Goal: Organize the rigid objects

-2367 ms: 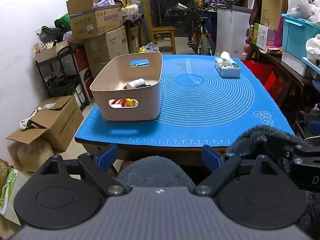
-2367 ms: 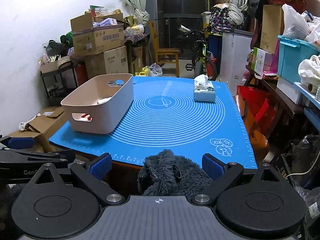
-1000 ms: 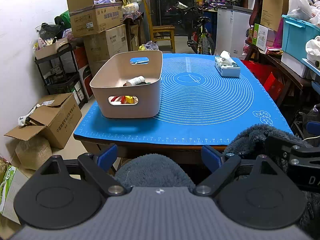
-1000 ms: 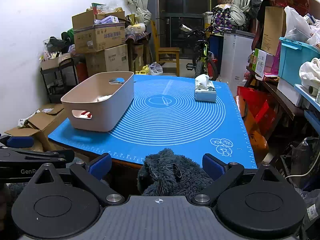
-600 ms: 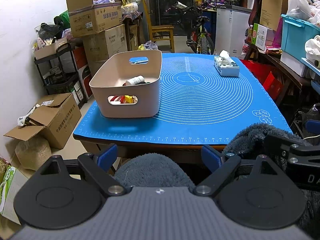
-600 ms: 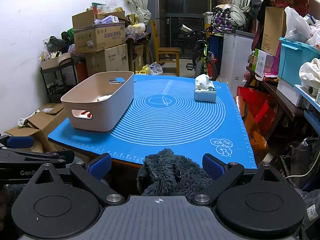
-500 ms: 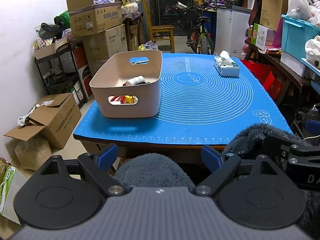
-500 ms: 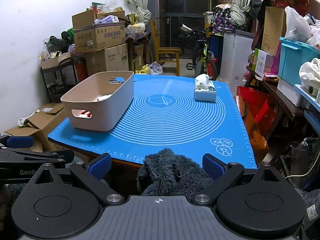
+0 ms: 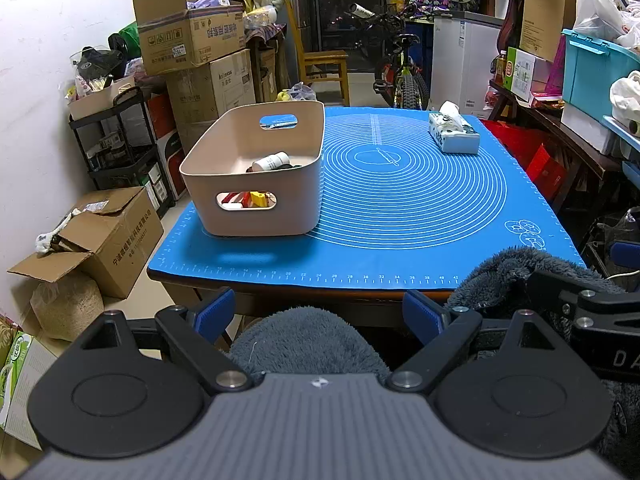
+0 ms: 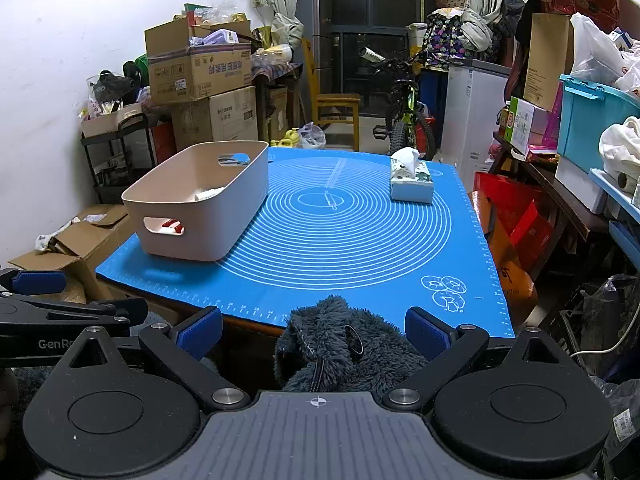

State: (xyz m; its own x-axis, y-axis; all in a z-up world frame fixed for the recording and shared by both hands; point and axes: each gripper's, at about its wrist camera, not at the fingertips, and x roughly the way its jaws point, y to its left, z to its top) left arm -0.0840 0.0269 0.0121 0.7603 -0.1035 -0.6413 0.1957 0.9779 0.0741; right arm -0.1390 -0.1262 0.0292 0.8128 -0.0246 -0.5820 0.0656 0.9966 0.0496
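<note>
A beige storage bin stands on the left of the blue mat; it also shows in the right wrist view. Inside it lie a small white bottle and red and yellow items seen through the handle slot. My left gripper is open and empty, held below the table's near edge. My right gripper is open and empty, also off the near edge, over a fuzzy grey sleeve.
A tissue box sits at the mat's far right; it also shows in the right wrist view. Cardboard boxes and a black shelf stand to the left. A blue crate and red bags stand to the right.
Both views have shifted very slightly over the last seconds. Nothing on the table has moved and both grippers stay open.
</note>
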